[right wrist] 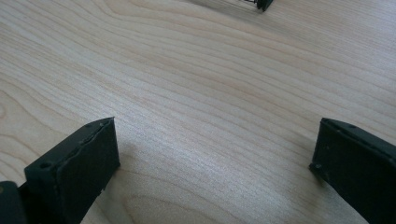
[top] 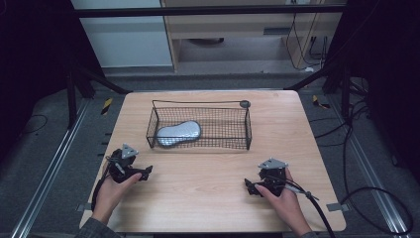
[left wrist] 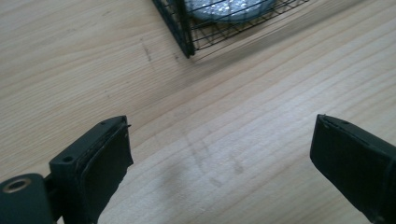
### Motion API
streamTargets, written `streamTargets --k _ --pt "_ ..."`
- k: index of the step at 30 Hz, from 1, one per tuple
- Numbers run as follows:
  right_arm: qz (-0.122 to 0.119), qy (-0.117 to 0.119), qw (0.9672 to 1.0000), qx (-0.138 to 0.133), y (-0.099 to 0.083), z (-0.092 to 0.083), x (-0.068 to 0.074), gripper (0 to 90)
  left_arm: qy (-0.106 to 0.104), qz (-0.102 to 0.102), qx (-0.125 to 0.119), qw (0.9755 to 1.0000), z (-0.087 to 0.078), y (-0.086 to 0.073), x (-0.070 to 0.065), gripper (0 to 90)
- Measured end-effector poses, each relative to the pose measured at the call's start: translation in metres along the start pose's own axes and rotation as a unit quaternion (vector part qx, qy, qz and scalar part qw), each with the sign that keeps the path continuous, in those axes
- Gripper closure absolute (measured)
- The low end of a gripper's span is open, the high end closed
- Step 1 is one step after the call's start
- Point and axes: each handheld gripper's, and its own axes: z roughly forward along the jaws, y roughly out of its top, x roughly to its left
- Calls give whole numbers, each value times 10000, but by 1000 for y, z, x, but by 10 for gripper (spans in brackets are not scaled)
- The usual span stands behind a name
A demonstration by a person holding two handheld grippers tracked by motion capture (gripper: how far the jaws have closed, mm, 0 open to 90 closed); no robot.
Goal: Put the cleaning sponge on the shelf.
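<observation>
Table [top: 208, 173] of pale wood spans the high view, bare across its near half. Wire basket [top: 200, 126], black mesh, sits at 12 o'clock from the table's middle, long side facing the person. Grey pouch [top: 179, 133], flat and speckled, lies inside the basket at its 9 o'clock end, touching the floor mesh. Left gripper [top: 146, 171] rests at 8 o'clock, jaws spread wide with nothing between them; its own view shows the basket's near corner [left wrist: 184, 32] ahead. Right gripper [top: 249, 186] rests at 4 o'clock, likewise spread and empty. Judgement: start of the work, nothing grasped yet. Next move likely calls for the left gripper to rise over the basket wall and descend on the pouch.
</observation>
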Motion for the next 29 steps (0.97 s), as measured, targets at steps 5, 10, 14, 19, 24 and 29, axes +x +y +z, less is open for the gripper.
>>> streamTargets --k 5,10,14,19,24,29 --pt "-7 3 10000 2 0 0 0 7 42 -187 -67 9998 12 -2 8 45" --pt "-9 5 10000 3 0 0 0 7 -43 -415 -271 9988 19 -1 15 43" --pt "-12 10 10000 5 0 0 0 6 22 -430 -187 9989 24 -3 18 39" --pt "-7 14 10000 4 0 0 0 6 51 -465 33 9989 32 -7 19 38" --pt "-7 14 10000 3 0 0 0 6 -97 -614 -18 9981 38 -13 25 0" --pt "-5 15 10000 9 0 0 0 4 -175 -574 -149 9981 38 -16 28 0"
